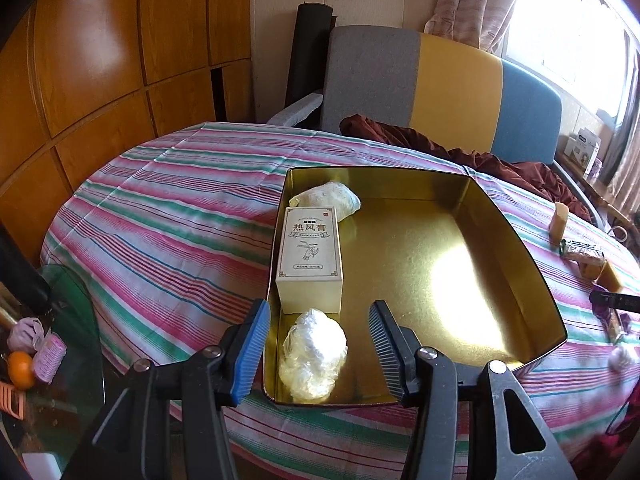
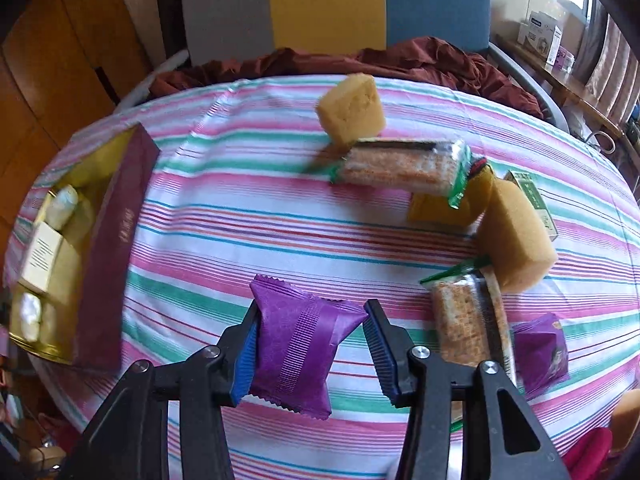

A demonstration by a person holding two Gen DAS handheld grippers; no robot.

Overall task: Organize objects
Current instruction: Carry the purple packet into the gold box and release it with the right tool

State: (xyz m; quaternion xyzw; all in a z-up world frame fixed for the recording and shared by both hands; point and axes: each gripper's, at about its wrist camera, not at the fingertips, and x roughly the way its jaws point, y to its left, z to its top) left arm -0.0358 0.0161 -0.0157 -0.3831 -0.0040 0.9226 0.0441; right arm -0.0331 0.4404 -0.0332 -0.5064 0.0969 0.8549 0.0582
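A gold tin (image 1: pixel 504 224) stands open on the striped tablecloth. Along its left wall lie a white wrapped bundle (image 1: pixel 330 200), a cream box (image 1: pixel 310 252) and a second white bundle (image 1: pixel 314 354). My left gripper (image 1: pixel 320 308) hovers open over that near bundle, and neither pad touches it. In the right wrist view the tin (image 2: pixel 116 232) shows its maroon outer wall at the left. My right gripper (image 2: pixel 312 306) is shut on a purple packet (image 2: pixel 296 348), which stays sharp while the table around it blurs.
To the right lie two yellow sponge-like blocks (image 2: pixel 352 108) (image 2: pixel 516 240), two cracker packs (image 2: pixel 400 168) (image 2: pixel 468 320), another purple packet (image 2: pixel 540 348) and a green box (image 2: pixel 536 200). A chair (image 1: pixel 420 80) with maroon cloth (image 1: pixel 480 156) stands behind. A glass side table (image 1: pixel 72 320) sits at the left.
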